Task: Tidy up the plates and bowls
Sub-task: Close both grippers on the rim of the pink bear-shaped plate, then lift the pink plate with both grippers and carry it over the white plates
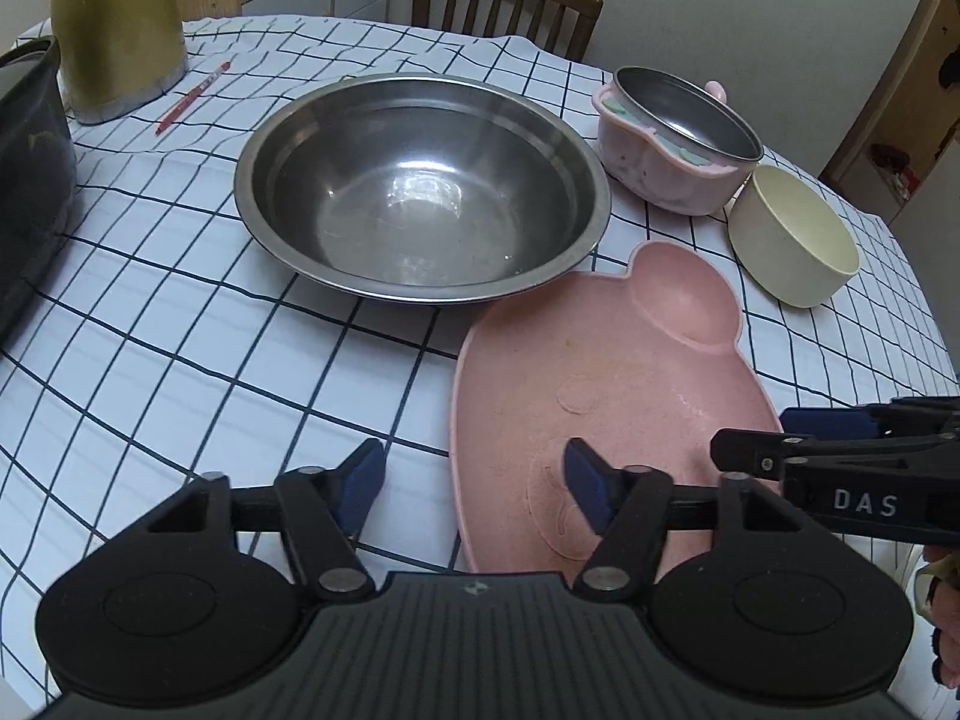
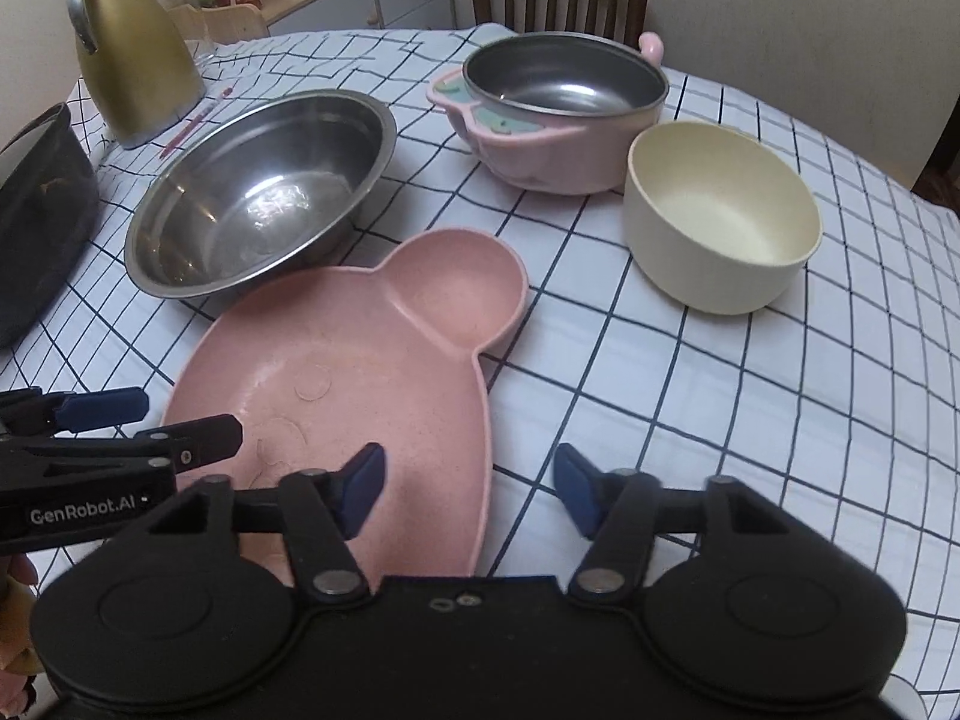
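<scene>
A pink bear-shaped plate [image 1: 600, 384] [image 2: 360, 372] lies flat on the checked tablecloth. My left gripper [image 1: 474, 486] is open, astride the plate's left near rim. My right gripper [image 2: 468, 492] is open, astride the plate's right near rim; it also shows in the left wrist view [image 1: 840, 438]. A large steel bowl [image 1: 420, 186] [image 2: 258, 192] sits behind the plate. A pink bowl with a steel insert [image 1: 678, 138] [image 2: 564, 114] and a cream bowl [image 1: 792, 240] [image 2: 720, 222] stand to the right.
A gold jug [image 1: 114, 24] [image 2: 132, 48] and a red pen [image 1: 192, 97] lie at the back left. A dark bag [image 1: 30, 180] [image 2: 42, 210] stands at the left edge. A wooden chair [image 1: 510, 0] is behind the table [image 2: 720, 420].
</scene>
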`<state>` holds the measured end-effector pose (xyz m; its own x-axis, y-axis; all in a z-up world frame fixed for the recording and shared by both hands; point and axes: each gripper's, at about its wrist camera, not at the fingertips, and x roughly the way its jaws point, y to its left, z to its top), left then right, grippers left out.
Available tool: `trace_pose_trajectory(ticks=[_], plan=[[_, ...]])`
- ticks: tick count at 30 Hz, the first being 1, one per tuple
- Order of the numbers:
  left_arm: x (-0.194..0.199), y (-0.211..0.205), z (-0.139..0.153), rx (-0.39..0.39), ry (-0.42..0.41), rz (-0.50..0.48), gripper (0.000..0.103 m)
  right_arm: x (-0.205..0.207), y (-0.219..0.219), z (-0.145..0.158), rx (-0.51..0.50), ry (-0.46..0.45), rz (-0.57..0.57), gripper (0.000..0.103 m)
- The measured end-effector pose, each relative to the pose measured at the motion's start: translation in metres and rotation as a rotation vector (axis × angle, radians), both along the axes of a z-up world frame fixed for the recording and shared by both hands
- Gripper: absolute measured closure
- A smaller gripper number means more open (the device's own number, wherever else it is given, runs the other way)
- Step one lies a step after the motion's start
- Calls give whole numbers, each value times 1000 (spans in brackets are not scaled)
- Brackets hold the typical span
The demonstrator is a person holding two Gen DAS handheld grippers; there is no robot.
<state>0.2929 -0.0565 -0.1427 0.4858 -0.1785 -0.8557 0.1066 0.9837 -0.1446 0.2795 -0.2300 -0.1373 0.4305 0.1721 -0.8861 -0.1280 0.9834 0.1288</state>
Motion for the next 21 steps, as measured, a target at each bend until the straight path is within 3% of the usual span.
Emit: trace_pose_trajectory(ticks=[6, 15, 21], plan=[[1, -4, -1, -6, 21, -12, 71, 1, 1, -3, 25, 23, 0, 76], [-1, 0, 0, -2, 47, 23, 86, 3, -6, -4, 38, 36, -39, 93], [-13, 0, 7, 7, 43, 34, 86, -2, -7, 2, 50, 61, -70, 94]])
